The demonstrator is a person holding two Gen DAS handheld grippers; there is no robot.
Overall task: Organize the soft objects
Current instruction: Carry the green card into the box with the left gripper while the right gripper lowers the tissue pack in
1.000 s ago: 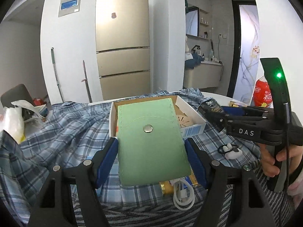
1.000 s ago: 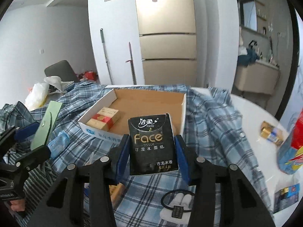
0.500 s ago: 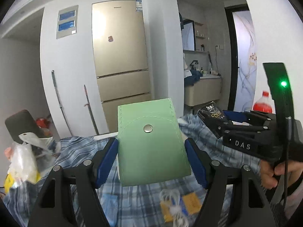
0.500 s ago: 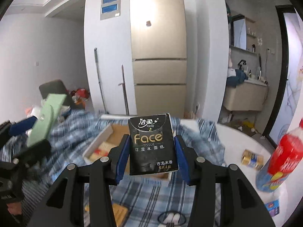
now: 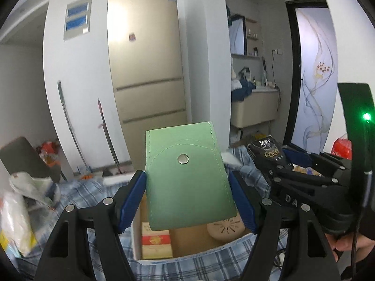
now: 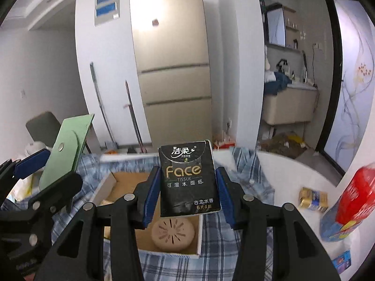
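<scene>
My left gripper [image 5: 187, 192] is shut on a flat green pouch [image 5: 187, 175] with a metal snap, held upright above the open cardboard box [image 5: 178, 255]. My right gripper [image 6: 188, 192] is shut on a black pack of "Face" tissues [image 6: 188, 180], also above the box [image 6: 199, 236]. In the left wrist view the right gripper [image 5: 267, 159] and its tissue pack [image 5: 266, 151] are at the right. The right wrist view has the left gripper [image 6: 41, 171] and the pouch [image 6: 66, 149] at the left. Inside the box lie a red-and-cream packet [image 5: 155, 243] and a round beige disc [image 6: 173, 234].
A blue plaid cloth [image 6: 248, 178] covers part of the white table [image 6: 295, 182]. A red bottle [image 6: 351, 196] and small packets [image 6: 313, 199] stand at the right. Plastic bags [image 5: 16, 210] lie at the left. Beyond stand a fridge [image 5: 145, 70], two poles and a chair [image 6: 44, 124].
Both grippers have risen and moved toward the box with their loads still held. The box now lies beneath both grippers, and the loose items on the cloth have dropped out of view.
</scene>
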